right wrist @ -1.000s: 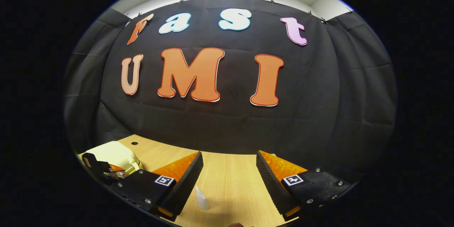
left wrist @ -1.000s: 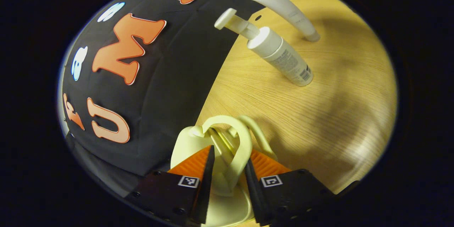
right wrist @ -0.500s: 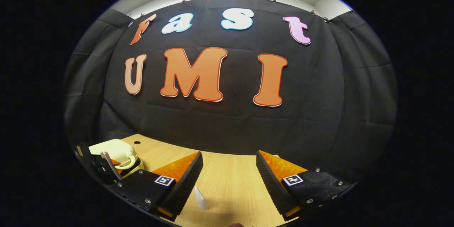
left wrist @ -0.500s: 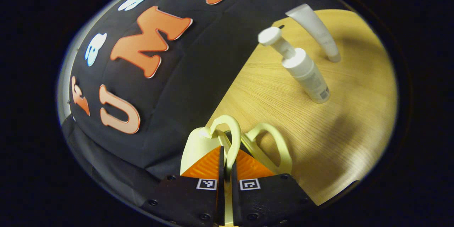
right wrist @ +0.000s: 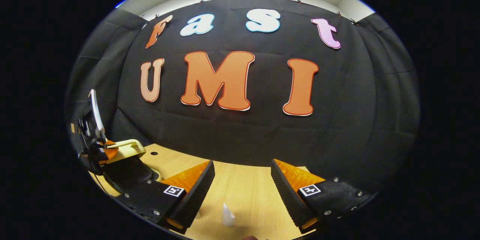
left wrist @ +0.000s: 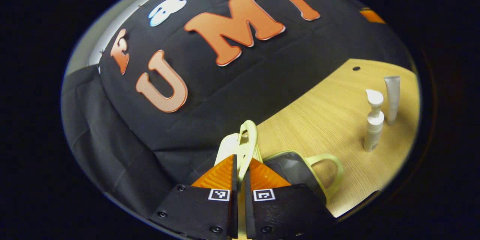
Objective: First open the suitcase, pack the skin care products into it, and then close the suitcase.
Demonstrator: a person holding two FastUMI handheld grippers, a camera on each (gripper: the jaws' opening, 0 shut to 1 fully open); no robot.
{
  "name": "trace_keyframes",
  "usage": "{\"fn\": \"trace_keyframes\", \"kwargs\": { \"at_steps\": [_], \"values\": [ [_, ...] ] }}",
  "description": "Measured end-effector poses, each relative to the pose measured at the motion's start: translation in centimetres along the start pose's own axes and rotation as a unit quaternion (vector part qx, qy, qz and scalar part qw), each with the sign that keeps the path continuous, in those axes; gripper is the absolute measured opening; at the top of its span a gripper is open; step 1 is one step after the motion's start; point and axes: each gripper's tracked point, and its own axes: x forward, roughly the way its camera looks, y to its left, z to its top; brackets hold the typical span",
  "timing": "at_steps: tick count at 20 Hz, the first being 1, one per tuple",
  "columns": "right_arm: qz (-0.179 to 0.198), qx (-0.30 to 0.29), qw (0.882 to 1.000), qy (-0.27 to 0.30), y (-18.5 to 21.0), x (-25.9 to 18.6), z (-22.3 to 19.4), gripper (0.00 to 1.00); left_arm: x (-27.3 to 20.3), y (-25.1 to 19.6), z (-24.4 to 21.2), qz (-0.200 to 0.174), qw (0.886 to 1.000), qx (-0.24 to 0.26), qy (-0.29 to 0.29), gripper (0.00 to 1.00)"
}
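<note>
With my left gripper (left wrist: pixel 238 178) pinched tight on the lid handle (left wrist: pixel 248 140) of the suitcase (left wrist: pixel 296 170) on the table and my right gripper (right wrist: pixel 240 180) wide open, empty, the thin handle could slip, dropping the lid.

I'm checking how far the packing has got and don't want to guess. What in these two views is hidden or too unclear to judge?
- Suitcase inside: left gripper view, mostly covered by the left gripper.
- Pump bottle and tube labels: left gripper view, too small.
- White pointed item: right gripper view, cut off at the bottom edge, between the open right gripper fingers.
</note>
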Motion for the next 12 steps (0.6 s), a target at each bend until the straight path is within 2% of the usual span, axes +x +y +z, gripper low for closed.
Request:
{"fn": "trace_keyframes", "kwargs": {
  "at_steps": [3, 6, 12],
  "values": [
    [-0.017, -0.007, 1.0, 0.003, 2.4, 0.6, 0.4, 0.95, 0.4, 4.0, 0.0, -0.008, 0.998, -0.055, -0.01, 0.09],
    [-0.029, -0.008, 1.0, 0.007, 5.1, 1.0, 1.1, 0.95, 1.0, 8.1, -0.8, -0.012, 0.996, -0.084, -0.019, 0.09],
    [-0.037, -0.011, 0.999, 0.013, 10.0, 2.0, 1.9, 0.95, 2.7, 17.3, -4.8, 0.016, 0.991, -0.133, -0.018, 0.09]
  ]
}}
